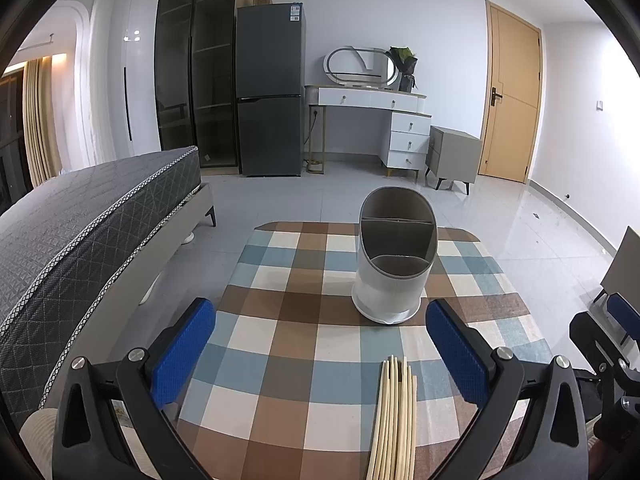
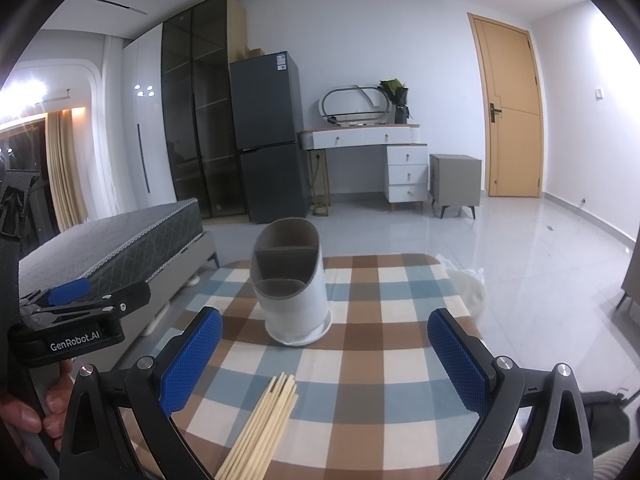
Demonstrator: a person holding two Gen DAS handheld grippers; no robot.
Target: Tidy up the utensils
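Pale wooden chopsticks (image 1: 394, 416) lie bundled on the checked bench (image 1: 280, 360), pointing toward the oval holder (image 1: 394, 264); both grippers' jaws are spread, empty.

A white-and-grey oval plastic utensil holder w/ inner dividers (image 1: 394, 264) stood upright on a checked brown-blue-cream tablecloth (image 1: 280, 320), toward the far side. A bundle of pale wooden chopsticks (image 1: 394, 412) lay flat on the near part, in front of the holder and apart from it. Left of the table sat a grey quilted mattress bed (image 1: 80, 232). Behind, by the far wall: a dark grey two-door fridge (image 1: 270, 88), then a white dressing table w/ drawers (image 1: 384, 120) to its right, then a grey bedside cabinet (image 1: 454, 156), then a tan wooden door (image 1: 512, 96).
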